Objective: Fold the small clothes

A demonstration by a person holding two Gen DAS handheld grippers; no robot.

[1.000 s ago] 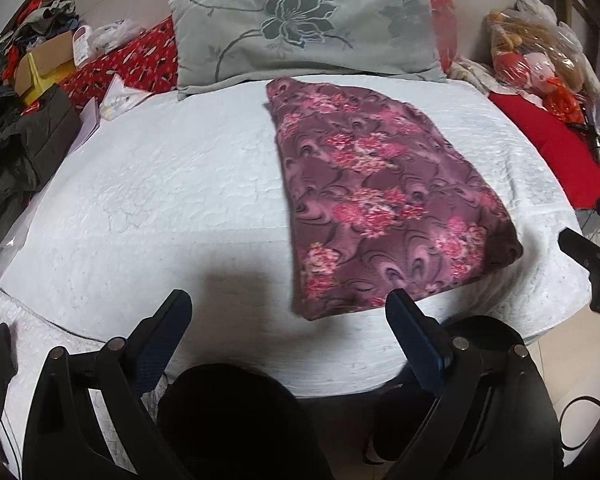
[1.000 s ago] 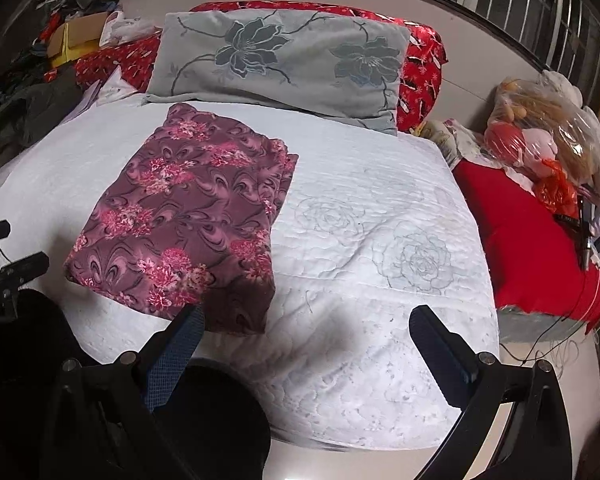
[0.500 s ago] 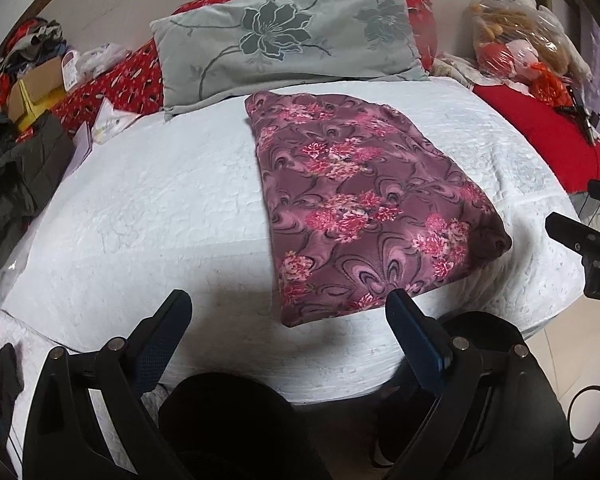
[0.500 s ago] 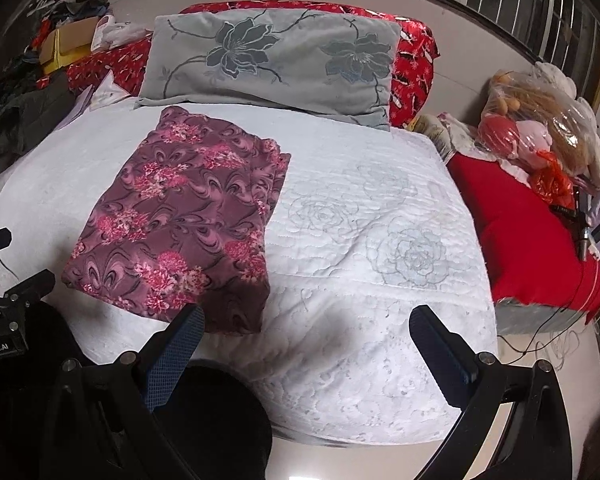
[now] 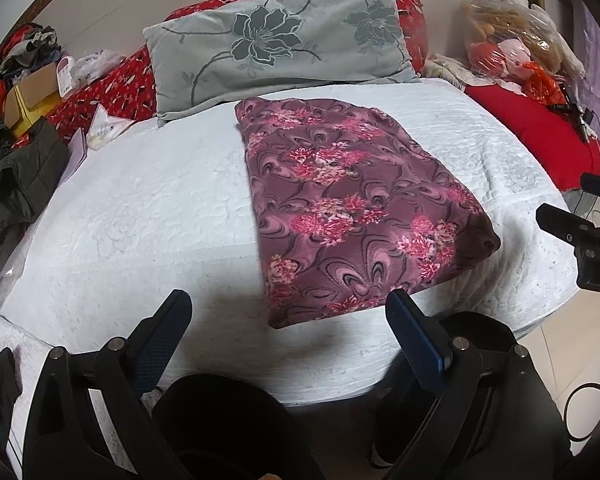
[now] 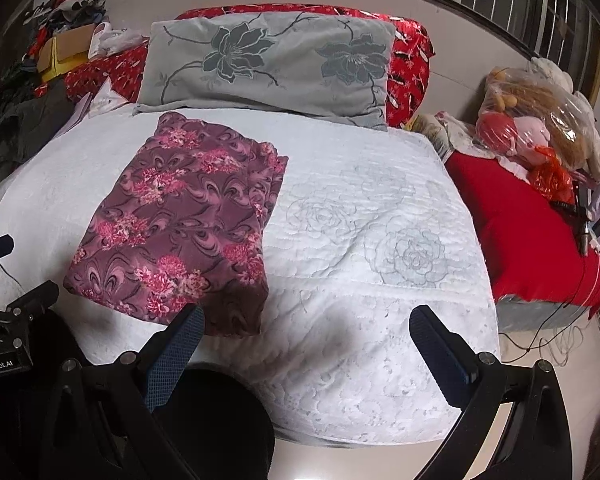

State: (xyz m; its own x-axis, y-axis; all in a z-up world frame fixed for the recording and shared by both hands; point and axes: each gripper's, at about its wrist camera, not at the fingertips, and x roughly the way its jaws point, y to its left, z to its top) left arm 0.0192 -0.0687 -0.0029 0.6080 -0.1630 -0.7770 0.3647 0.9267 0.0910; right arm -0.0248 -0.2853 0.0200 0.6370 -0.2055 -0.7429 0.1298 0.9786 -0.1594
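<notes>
Risk: a one-layer pinch at the near edge would peel the stacked layers apart; the quilt (image 5: 148, 216) could bunch up too. Left tongs (image 5: 288, 312) and right tongs (image 6: 306, 322) both spread, holding nothing. Floral cloth (image 5: 352, 208), folded into a flat rectangle, lies just ahead between them, its near corner by the left tongs' right finger

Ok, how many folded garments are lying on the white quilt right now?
1: the purple floral garment lies folded mid-bed on the white quilt, just below the grey pillow. Others could sit in the clutter left of the bed.
</notes>
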